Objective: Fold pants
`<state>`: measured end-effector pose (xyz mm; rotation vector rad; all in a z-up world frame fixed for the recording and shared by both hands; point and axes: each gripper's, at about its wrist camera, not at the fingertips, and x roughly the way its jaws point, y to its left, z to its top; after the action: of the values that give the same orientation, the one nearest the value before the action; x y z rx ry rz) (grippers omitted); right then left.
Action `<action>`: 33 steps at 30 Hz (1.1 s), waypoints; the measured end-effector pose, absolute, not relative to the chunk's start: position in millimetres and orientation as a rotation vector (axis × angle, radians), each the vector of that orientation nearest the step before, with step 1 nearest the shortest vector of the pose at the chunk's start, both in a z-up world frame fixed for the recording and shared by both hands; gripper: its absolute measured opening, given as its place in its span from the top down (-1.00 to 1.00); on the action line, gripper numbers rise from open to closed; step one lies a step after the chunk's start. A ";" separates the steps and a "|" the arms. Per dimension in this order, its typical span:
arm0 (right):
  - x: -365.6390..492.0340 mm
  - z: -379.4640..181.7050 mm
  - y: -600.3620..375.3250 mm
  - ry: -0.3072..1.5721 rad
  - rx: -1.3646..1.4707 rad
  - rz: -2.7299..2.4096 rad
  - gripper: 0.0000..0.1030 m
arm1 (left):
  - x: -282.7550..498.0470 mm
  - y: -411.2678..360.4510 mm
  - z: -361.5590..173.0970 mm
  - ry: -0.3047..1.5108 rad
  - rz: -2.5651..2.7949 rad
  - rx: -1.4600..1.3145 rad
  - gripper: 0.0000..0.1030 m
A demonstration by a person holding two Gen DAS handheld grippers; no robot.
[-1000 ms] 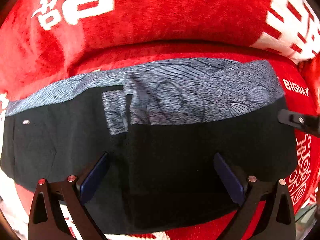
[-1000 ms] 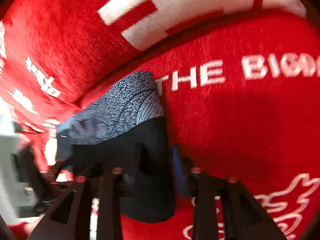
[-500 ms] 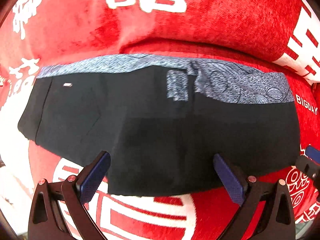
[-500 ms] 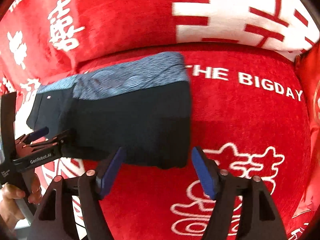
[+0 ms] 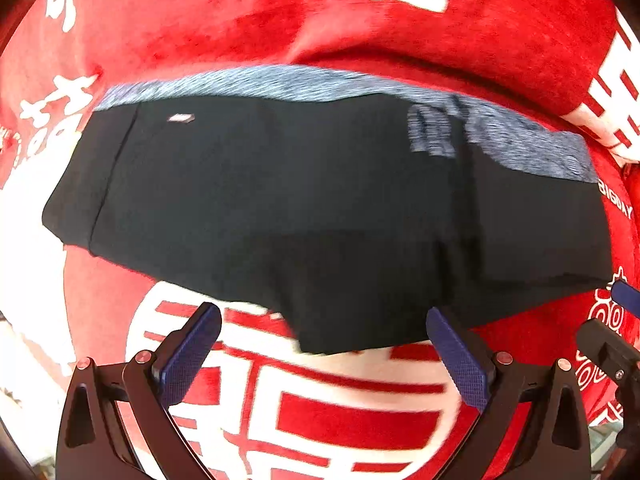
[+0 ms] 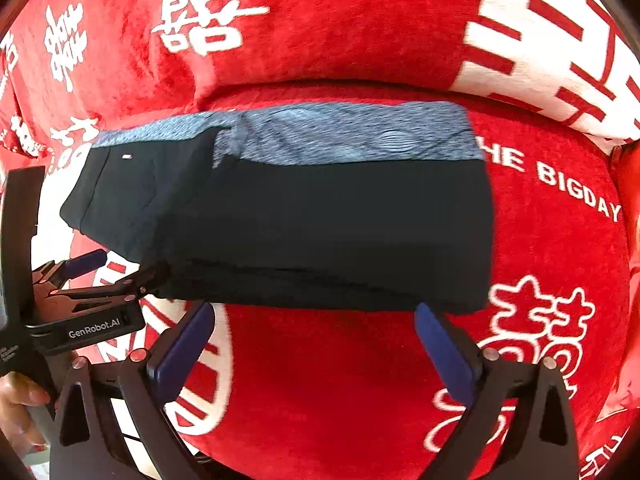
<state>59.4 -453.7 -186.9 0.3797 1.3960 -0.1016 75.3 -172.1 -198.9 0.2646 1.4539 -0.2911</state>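
The black pants (image 5: 320, 208) with a grey-blue patterned band along their far edge lie folded flat on the red seat cushion; they also show in the right wrist view (image 6: 304, 220). My left gripper (image 5: 324, 356) is open and empty, hovering just in front of the pants' near edge. It also shows at the left of the right wrist view (image 6: 116, 268), its tips close to the pants' near left corner. My right gripper (image 6: 316, 344) is open and empty, just in front of the pants' near edge; its tip shows at the far right of the left wrist view (image 5: 624, 300).
The pants rest on a red plush sofa seat (image 6: 360, 380) with white characters and "THE BIGDAY" lettering (image 6: 576, 192). Red back cushions (image 5: 280, 20) rise right behind the pants. A hand (image 6: 20, 400) holds the left gripper at lower left.
Both grippers have let go of the pants and drawn back toward me, jaws open. The pants now lie folded and still on the seat.
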 end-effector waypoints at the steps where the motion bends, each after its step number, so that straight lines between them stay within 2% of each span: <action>1: 63.3 -188.0 -446.4 1.407 0.376 -0.097 -0.95 | 76.9 -167.1 -197.8 1.459 -0.283 0.259 -1.00; 13: 122.2 -193.8 -385.2 1.419 0.246 -0.075 -0.95 | 114.5 -63.6 -216.8 1.524 -0.183 0.133 -1.00; 18: 164.2 -214.5 -391.8 1.396 0.185 -0.146 -0.95 | 129.7 -24.6 -221.8 1.501 -0.125 0.087 -1.00; 21: 179.9 -238.1 -391.8 1.467 0.250 -0.113 -0.95 | 137.5 -7.9 -227.8 1.508 -0.119 0.044 -1.00; 23: 180.4 -246.2 -381.9 1.503 0.288 -0.087 -0.96 | 139.4 0.0 -231.2 1.518 -0.126 0.018 -1.00; 33: 150.8 -224.7 -323.2 1.494 0.085 0.032 -0.96 | 141.0 7.3 -250.6 1.523 -0.102 -0.014 -1.00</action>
<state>150.8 -323.2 -224.7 0.0849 1.4941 0.0320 141.0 7.3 -250.6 -0.0138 1.5226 -0.1016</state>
